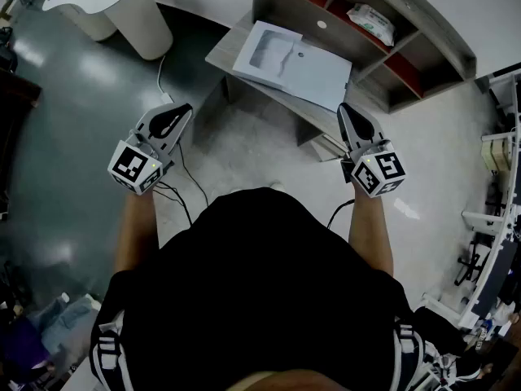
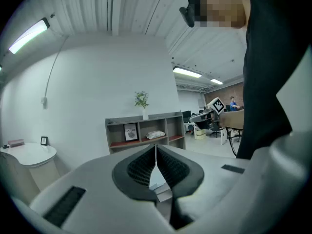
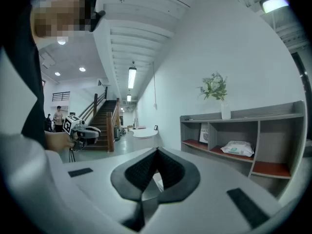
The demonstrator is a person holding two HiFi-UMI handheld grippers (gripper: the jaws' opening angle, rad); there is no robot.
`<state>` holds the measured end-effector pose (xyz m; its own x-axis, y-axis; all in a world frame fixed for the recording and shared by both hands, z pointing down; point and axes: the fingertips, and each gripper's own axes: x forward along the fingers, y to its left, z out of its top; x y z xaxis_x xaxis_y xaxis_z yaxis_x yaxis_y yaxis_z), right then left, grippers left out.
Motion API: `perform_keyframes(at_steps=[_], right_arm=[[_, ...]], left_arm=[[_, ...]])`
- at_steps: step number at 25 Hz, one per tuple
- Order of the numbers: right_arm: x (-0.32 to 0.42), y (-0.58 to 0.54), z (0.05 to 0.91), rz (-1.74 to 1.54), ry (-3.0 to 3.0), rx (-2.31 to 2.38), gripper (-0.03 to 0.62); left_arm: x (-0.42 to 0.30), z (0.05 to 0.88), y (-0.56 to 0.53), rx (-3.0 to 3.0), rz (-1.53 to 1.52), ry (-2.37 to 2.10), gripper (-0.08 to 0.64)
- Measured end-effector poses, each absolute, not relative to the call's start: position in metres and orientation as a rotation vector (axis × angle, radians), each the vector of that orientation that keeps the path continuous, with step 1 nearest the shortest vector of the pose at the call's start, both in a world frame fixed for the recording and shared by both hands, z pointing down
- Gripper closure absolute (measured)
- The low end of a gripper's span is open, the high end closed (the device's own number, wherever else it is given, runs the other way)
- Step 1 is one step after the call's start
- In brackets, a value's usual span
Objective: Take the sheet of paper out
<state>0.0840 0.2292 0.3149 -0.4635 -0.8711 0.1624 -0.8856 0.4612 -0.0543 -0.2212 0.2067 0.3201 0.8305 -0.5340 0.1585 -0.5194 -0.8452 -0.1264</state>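
Head view shows the person standing over a low grey table (image 1: 232,46), with the sheet of paper (image 1: 269,47) lying flat on it, resting on a larger white flat item (image 1: 321,76) – a folder or a board, I cannot tell which. Both tools are held out short of the table, apart from the paper. The left gripper (image 1: 184,109) is to the paper's left, over the floor. The right gripper (image 1: 343,107) has its tips just off the table's near right corner.

Left gripper view has the left gripper (image 2: 156,150) clenched, its dark ribbed pads (image 2: 141,167) meeting along one line with nothing between them. Right gripper view shows the same of the right gripper (image 3: 157,152) – pads (image 3: 170,168) pressed together and empty.

Behind the table stands a grey shelf unit (image 3: 258,130) with red shelf boards. A pack of wipes (image 3: 238,148) lies in one compartment and a plant in a white vase (image 3: 216,94) stands on top
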Motion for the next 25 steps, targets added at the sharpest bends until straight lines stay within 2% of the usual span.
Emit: perform_keyframes(at_steps=[8,25], right_arm=[[0.082,0.25,0.325,0.226,-2.564,1.579,0.578],[0.037,0.257,0.327,0.291,-2.545,1.672,0.578]], left_arm=[[-0.221,0.328,0.22,-2.953,-0.288,0.812,0.532],[-0.281,0.336,0.226,-2.993,-0.278,0.794,0.532]])
